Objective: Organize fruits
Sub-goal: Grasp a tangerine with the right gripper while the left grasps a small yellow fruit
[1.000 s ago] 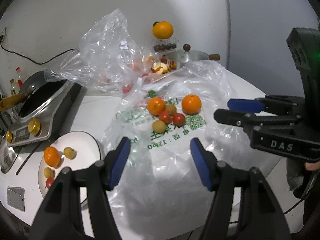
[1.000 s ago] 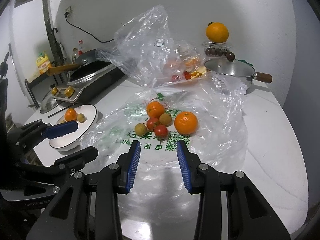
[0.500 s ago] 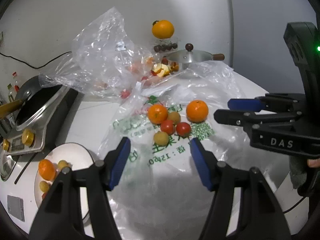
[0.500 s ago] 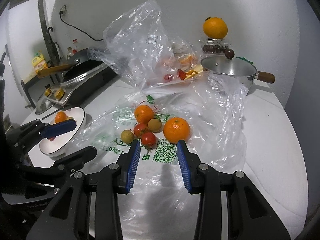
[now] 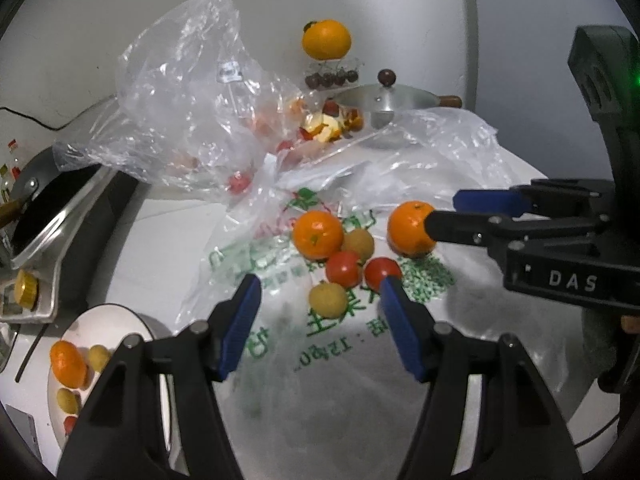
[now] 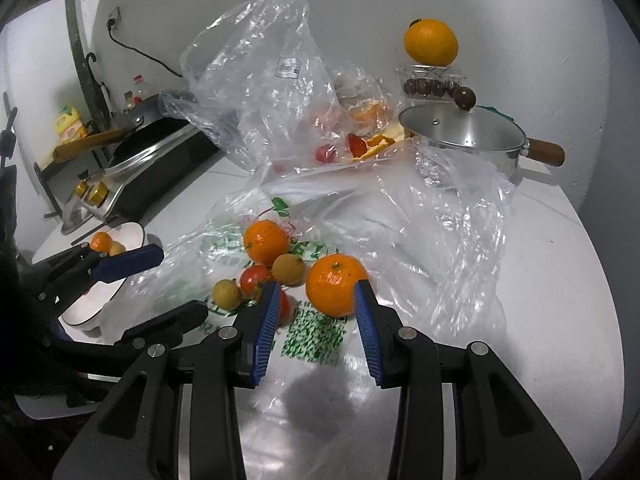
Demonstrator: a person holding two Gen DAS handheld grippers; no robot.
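White plate (image 5: 132, 322) – orange, small fruits, both tongs (image 5: 320, 292) (image 6: 316, 294) parted, empty.

White letters "DAS" on the black body of the right gripper (image 5: 440, 216), seen from the left wrist. Green print on the flat plastic bag (image 5: 360, 344), upside down from that view: digits reading roughly "1280" with a colon, just nearer than the yellow fruit (image 5: 327, 299); beside them large green characters, not legible. Small white label (image 6: 289, 67) on the crumpled bag behind, too blurred to read.
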